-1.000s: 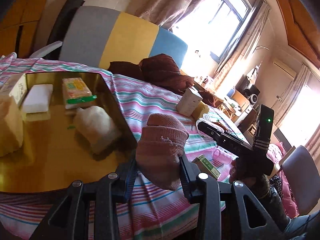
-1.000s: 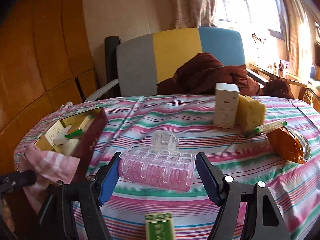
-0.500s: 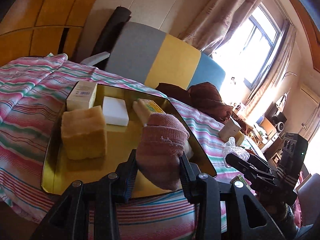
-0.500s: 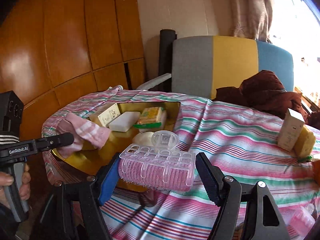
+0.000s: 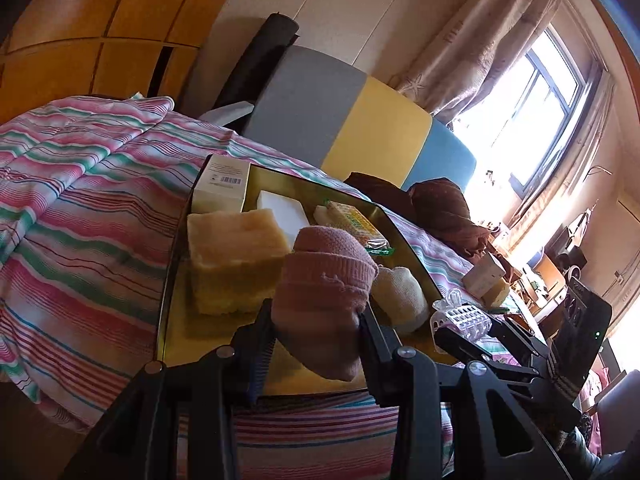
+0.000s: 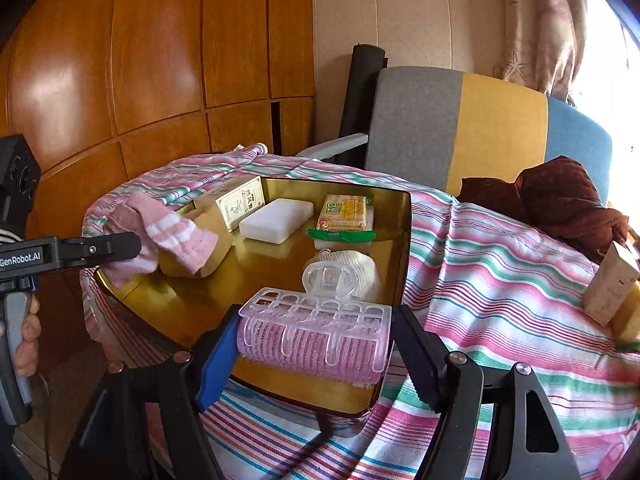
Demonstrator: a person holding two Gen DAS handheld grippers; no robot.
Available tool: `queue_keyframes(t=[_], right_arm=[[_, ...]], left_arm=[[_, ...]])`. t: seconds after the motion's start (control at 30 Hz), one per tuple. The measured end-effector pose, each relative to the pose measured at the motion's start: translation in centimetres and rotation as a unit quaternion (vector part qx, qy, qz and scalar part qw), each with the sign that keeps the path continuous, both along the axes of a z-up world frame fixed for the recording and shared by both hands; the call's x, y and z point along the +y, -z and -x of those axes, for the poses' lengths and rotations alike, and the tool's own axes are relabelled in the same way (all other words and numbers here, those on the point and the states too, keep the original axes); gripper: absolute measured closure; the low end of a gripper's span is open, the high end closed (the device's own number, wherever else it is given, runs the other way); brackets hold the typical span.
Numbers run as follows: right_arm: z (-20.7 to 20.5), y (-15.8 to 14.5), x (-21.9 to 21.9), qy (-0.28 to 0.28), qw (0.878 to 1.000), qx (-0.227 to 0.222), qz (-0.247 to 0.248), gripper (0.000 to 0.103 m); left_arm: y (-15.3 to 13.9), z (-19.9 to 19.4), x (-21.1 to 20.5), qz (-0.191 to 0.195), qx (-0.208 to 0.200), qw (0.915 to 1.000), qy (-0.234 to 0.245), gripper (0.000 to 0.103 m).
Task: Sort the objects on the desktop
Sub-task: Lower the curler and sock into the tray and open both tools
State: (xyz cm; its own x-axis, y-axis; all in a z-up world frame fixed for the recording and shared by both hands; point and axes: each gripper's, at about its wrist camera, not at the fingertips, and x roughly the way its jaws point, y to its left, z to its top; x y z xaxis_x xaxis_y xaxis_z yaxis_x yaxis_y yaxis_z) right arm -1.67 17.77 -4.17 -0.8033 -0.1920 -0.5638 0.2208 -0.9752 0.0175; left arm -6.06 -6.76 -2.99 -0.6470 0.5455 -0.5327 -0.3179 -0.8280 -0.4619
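Desktop objects are gathered in a gold tray (image 6: pixel 402 240) set on a table covered by a striped cloth (image 6: pixel 500 288). Behind the table a chair (image 6: pixel 460 128) with grey, yellow and blue panels is seen, a brown garment (image 6: pixel 560 200) heaped on its seat. In the tray, a yellow sponge (image 5: pixel 234 256) is placed by the left edge, with a cream carton (image 6: pixel 236 200) (printed with characters too small to read) at the far left corner. A white block (image 6: pixel 276 220) lies beside it, and a biscuit packet (image 6: pixel 342 214) with a green sealed end is laid toward the far right corner. A white rolled cloth (image 6: pixel 360 268) rests near the right edge. A pink sock (image 5: pixel 324 300) is pinched by the left gripper (image 5: pixel 318 334) above the tray's near edge; "GenRobot.AI" is printed on that gripper's arm. A pink hair roller (image 6: pixel 314 338) in a clear clip is clamped by the right gripper (image 6: pixel 312 354) over the near right corner. Outside the tray, a pale box (image 6: pixel 610 284) stands on the cloth against another sponge (image 6: pixel 626 320).
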Motion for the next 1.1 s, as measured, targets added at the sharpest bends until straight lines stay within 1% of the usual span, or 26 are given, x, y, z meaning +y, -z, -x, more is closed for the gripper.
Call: queue_keyframes(t=[0.17, 0.23, 0.33, 0.43, 0.53, 0.67, 0.8, 0.83, 0.93, 1.0, 1.07, 1.1], right_arm=[[0.8, -0.3, -2.0, -0.029, 1.0, -0.001, 0.002, 0.028], [1.4, 0.0, -3.0, -0.037, 0.999, -0.007, -0.002, 0.028], [2.5, 0.7, -3.9, -0.046, 0.998, -0.03, 0.013, 0.028], [3.0, 1.7, -4.9, -0.05, 0.998, -0.045, 0.013, 0.028], [3.4, 2.4, -5.1, -0.049, 0.997, -0.058, 0.026, 0.027], [3.7, 2.7, -4.9, -0.05, 0.996, -0.066, 0.044, 0.026], [3.6, 2.8, -4.6, -0.049, 0.995, -0.07, 0.054, 0.024], [3.5, 2.7, -4.5, -0.05, 0.995, -0.068, 0.055, 0.024], [2.8, 2.4, -4.4, -0.05, 0.995, -0.059, 0.057, 0.024], [2.4, 2.1, -4.4, -0.051, 0.995, -0.053, 0.061, 0.023], [2.0, 1.9, -4.2, -0.053, 0.995, -0.047, 0.064, 0.023], [1.8, 1.8, -4.1, -0.052, 0.996, -0.045, 0.065, 0.023]], left_arm=[[-0.7, 0.0, -1.3, -0.006, 0.009, 0.9998, -0.016, 0.064], [-0.9, -0.1, -1.5, -0.005, 0.012, 0.9998, -0.018, 0.064], [-0.7, 0.0, -1.6, 0.002, 0.012, 0.9997, -0.022, 0.064], [-0.5, 0.1, -1.8, 0.009, 0.009, 0.9996, -0.025, 0.064], [-0.3, 0.2, -1.7, 0.026, 0.007, 0.9995, -0.018, 0.064], [-0.2, 0.0, -1.3, 0.063, 0.011, 0.9979, -0.003, 0.064], [0.9, 0.6, -1.2, 0.084, -0.018, 0.9963, 0.002, 0.064], [1.1, 0.7, -1.3, 0.083, -0.024, 0.9962, 0.002, 0.064], [1.2, 0.9, -1.2, 0.089, -0.029, 0.9956, -0.001, 0.063], [1.1, 0.8, -1.1, 0.098, -0.027, 0.9948, -0.005, 0.055], [0.8, 0.8, -1.3, 0.103, -0.025, 0.9943, -0.009, 0.053], [0.5, 0.7, -1.5, 0.103, -0.022, 0.9943, -0.01, 0.051]])
